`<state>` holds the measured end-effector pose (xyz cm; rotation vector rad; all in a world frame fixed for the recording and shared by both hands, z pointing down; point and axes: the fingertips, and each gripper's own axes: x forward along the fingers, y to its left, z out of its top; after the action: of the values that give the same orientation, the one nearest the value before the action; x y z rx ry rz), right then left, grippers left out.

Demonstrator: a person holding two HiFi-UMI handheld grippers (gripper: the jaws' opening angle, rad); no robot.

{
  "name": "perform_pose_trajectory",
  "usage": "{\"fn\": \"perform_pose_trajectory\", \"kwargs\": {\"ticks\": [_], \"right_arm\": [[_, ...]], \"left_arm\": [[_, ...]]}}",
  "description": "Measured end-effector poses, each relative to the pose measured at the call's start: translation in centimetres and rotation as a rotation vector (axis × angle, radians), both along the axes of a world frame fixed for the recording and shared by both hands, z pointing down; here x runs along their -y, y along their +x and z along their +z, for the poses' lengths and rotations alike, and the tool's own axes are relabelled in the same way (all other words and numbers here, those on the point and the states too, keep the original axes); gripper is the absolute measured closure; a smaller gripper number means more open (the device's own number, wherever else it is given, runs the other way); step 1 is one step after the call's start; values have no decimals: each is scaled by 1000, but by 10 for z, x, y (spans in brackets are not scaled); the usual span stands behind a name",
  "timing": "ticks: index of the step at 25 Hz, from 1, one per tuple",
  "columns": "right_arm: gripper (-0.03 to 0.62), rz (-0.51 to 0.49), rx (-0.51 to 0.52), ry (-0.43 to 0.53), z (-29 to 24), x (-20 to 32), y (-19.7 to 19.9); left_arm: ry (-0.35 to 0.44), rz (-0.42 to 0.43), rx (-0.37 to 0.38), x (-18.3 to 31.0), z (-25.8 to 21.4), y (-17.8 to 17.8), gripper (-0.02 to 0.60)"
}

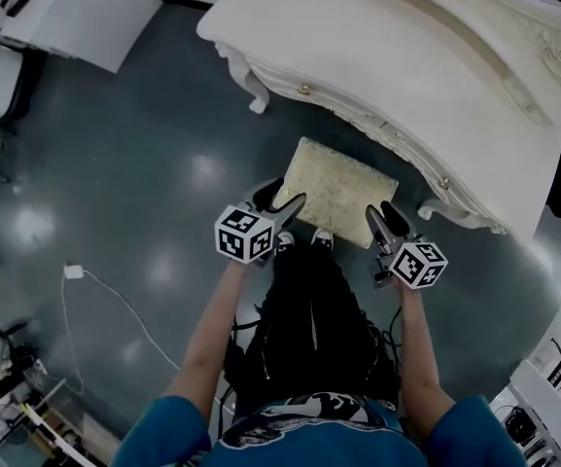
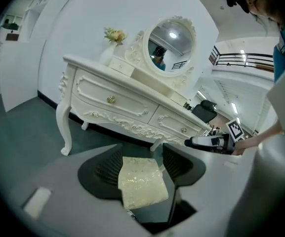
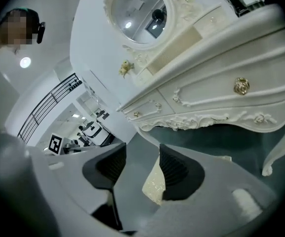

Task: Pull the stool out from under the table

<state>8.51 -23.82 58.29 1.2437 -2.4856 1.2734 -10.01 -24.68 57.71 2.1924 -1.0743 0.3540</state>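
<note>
- Centre of the head view: the stool (image 1: 343, 191), with a cream, gold-patterned seat, stands on the dark floor (image 1: 144, 163) in front of the white desk (image 1: 397, 56). Its far side is near the desk's carved front edge, and most of the seat is clear of the desk.
- Just below the stool's near edge are the person's two shoes (image 1: 304, 241).
- Lower left of the stool: the left hand-held gripper (image 1: 285, 195) is held over the seat's near left corner, with its marker cube towards the camera.
- Lower right of the stool: the right hand-held gripper (image 1: 379, 212) is held by the seat's near right corner.
- Left gripper view: the left hand-held gripper (image 2: 142, 154) has its jaws spread. The stool (image 2: 141, 184) shows in the gap between them, but the pads do not press on it.
- Right gripper view: the right hand-held gripper (image 3: 142, 154) also has its jaws spread and holds nothing. The stool (image 3: 153, 186) shows only as a pale corner beside the right-hand pad.
- Upper half of both gripper views: the desk (image 2: 132, 95) has drawers with gold knobs and carries a round mirror (image 2: 171, 46) and a small bunch of flowers (image 2: 114, 35).
- Left side of the head view: a white cable (image 1: 115, 309) lies on the floor.
</note>
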Motion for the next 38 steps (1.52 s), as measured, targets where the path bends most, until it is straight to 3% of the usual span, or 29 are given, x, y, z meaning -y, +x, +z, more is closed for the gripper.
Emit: {"fn": "perform_pose_trajectory", "kwargs": {"ticks": [6, 17, 21, 24, 38], "right_arm": [[427, -62, -20, 83, -46, 2, -7], [451, -133, -98, 174, -97, -8, -15], [453, -126, -92, 225, -124, -23, -23], [492, -99, -78, 256, -143, -36, -26], [520, -106, -84, 392, -208, -147, -67]], "left_arm": [[69, 88, 59, -9, -50, 29, 331], [169, 107, 36, -22, -124, 46, 368], [216, 120, 34, -40, -151, 43, 388], [245, 126, 39, -56, -166, 38, 399], [349, 95, 1, -171, -213, 11, 461]]}}
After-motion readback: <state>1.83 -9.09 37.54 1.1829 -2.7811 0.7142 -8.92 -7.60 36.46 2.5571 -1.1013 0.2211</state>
